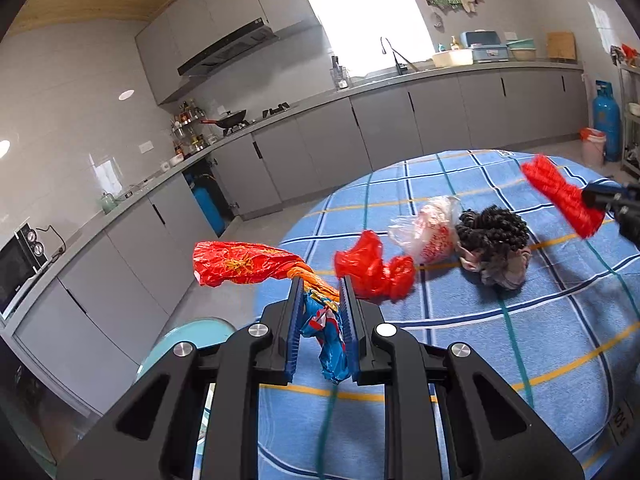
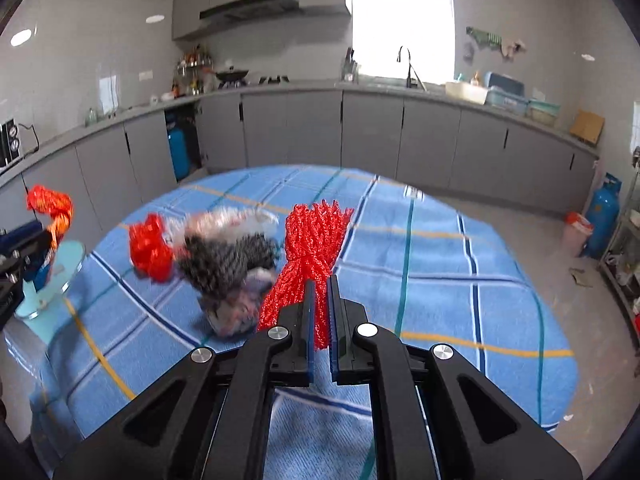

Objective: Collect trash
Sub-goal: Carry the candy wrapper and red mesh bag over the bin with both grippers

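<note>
Left gripper: fingers clamped on crumpled red-and-blue foil wrapper, left of black curly wig.
Right gripper: fingers closed on red mesh net, right of wig.
Left view only: clear printed plastic bag sharp on blue checked counter.

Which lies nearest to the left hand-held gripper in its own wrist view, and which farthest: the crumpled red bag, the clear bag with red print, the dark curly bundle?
From the left hand-held gripper:
1. Crumpled red bag, on the tablecloth just right of its fingertips.
2. Clear bag with red print, farther back and to the right.
3. Dark curly bundle, farther right again.
</note>
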A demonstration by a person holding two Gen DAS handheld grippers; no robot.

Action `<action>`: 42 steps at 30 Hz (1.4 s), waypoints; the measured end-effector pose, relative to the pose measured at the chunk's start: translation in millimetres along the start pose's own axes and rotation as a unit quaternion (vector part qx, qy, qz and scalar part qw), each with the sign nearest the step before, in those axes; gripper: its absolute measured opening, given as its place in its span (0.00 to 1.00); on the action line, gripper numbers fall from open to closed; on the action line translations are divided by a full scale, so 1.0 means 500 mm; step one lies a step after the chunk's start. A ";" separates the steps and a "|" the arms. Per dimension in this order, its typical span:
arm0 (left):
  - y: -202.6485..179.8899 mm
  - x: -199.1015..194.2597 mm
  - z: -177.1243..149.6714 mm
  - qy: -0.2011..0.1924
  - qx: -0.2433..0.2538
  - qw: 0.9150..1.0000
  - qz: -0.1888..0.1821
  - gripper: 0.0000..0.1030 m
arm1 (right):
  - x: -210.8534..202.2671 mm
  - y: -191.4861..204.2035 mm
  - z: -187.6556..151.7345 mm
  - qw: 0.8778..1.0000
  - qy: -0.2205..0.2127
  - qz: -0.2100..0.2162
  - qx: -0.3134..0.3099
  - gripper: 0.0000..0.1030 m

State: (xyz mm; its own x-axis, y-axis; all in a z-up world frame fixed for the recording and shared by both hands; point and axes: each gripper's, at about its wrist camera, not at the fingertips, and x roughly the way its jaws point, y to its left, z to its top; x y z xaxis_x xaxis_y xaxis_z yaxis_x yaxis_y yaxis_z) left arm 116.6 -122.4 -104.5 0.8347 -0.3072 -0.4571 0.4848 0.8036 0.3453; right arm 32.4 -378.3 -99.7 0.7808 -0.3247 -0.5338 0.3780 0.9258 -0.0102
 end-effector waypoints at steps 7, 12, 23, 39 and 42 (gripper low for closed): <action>0.066 0.021 0.002 0.004 -0.006 1.000 0.016 0.18 | -0.010 0.052 0.052 0.999 -0.029 0.015 -0.011 0.06; 0.120 0.040 -0.003 0.012 -0.019 0.999 0.033 0.18 | -0.002 0.115 0.076 0.998 -0.042 0.034 -0.025 0.06; 0.235 0.059 -0.042 0.042 -0.071 0.994 0.073 0.18 | 0.024 0.240 0.101 0.994 -0.046 0.077 -0.066 0.06; 0.325 0.066 -0.084 0.058 -0.100 0.987 0.114 0.18 | 0.041 0.376 0.116 0.984 -0.051 0.136 -0.105 0.06; 0.336 0.069 -0.088 0.062 -0.106 0.985 0.118 0.18 | 0.043 0.401 0.118 0.982 -0.051 0.144 -0.111 0.06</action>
State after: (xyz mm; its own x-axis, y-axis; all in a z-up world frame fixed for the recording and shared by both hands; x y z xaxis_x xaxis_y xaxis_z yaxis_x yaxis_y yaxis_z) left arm 215.4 24.5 -98.4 0.8727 -0.0446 -0.4863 0.2043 0.9379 0.2805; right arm 154.5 -211.2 -63.2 0.8895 -0.0497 -0.4541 0.0250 0.9979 -0.0602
